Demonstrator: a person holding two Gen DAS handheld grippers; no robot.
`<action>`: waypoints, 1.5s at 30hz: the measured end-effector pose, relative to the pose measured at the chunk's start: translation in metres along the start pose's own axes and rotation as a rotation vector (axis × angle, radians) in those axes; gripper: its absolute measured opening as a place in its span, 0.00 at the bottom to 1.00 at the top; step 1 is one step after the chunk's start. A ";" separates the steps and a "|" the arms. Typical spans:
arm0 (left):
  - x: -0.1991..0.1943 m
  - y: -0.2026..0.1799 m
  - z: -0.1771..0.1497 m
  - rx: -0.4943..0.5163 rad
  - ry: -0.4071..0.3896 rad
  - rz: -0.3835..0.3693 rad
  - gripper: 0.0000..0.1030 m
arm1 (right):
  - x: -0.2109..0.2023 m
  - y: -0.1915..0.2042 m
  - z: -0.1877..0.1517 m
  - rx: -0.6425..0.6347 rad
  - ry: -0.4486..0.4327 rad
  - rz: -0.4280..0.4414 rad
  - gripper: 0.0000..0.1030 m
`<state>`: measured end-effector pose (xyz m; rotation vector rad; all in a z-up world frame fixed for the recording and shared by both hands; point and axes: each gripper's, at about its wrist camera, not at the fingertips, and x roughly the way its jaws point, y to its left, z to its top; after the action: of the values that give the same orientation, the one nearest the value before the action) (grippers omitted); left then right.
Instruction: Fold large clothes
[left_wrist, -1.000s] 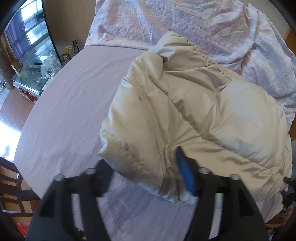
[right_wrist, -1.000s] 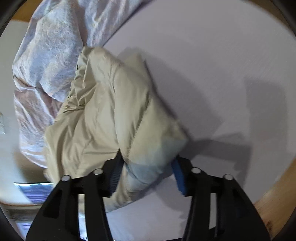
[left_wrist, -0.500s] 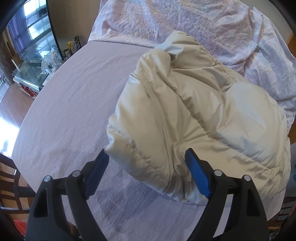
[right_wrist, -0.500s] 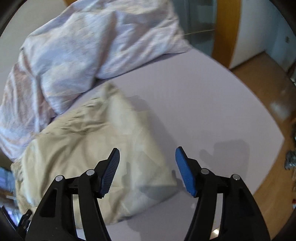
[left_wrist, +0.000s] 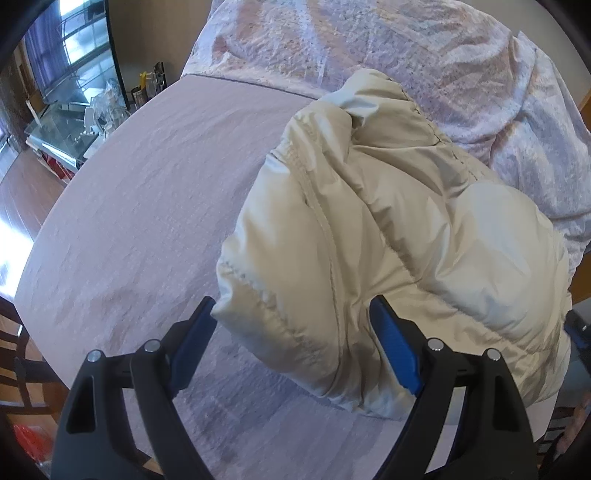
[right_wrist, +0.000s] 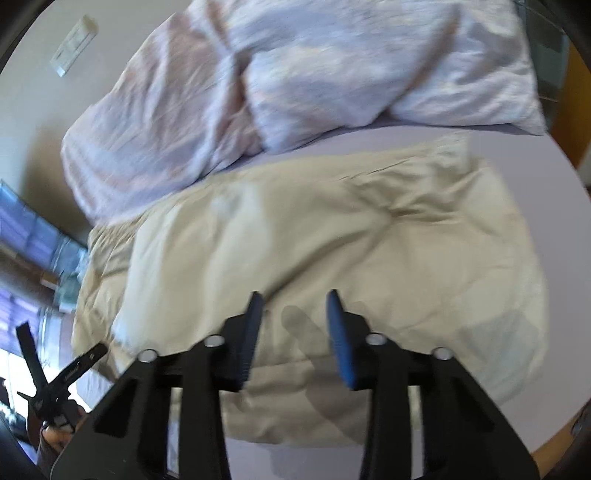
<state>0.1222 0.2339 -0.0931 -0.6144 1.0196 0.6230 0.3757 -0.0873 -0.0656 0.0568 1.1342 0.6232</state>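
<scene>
A puffy cream jacket lies folded in a bundle on the lilac bed sheet. It also shows in the right wrist view. My left gripper is open, its blue pads either side of the bundle's near corner without pinching it. My right gripper is open and empty, hovering over the jacket's near edge. The left gripper's handle shows at the lower left of the right wrist view.
A crumpled pink-white duvet lies behind the jacket against the wall; it also shows in the right wrist view. A glass stand with small items is left of the bed. A dark wooden chair stands at the bed's near left.
My right gripper let go of the jacket's corner, swung round above the bundle, and its jaws narrowed. My left gripper opened wider and drew back slightly. The jacket settled flat.
</scene>
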 end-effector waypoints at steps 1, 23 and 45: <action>0.001 0.000 0.000 -0.006 0.001 -0.002 0.82 | 0.004 0.005 -0.002 -0.010 0.015 0.013 0.27; 0.014 0.001 0.014 -0.073 -0.001 -0.065 0.86 | 0.100 0.019 0.000 -0.059 0.183 -0.030 0.21; -0.033 -0.034 0.039 -0.085 -0.115 -0.261 0.23 | 0.090 0.017 -0.017 -0.095 0.141 -0.021 0.21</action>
<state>0.1561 0.2336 -0.0421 -0.7632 0.7925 0.4674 0.3779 -0.0339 -0.1416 -0.0819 1.2376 0.6697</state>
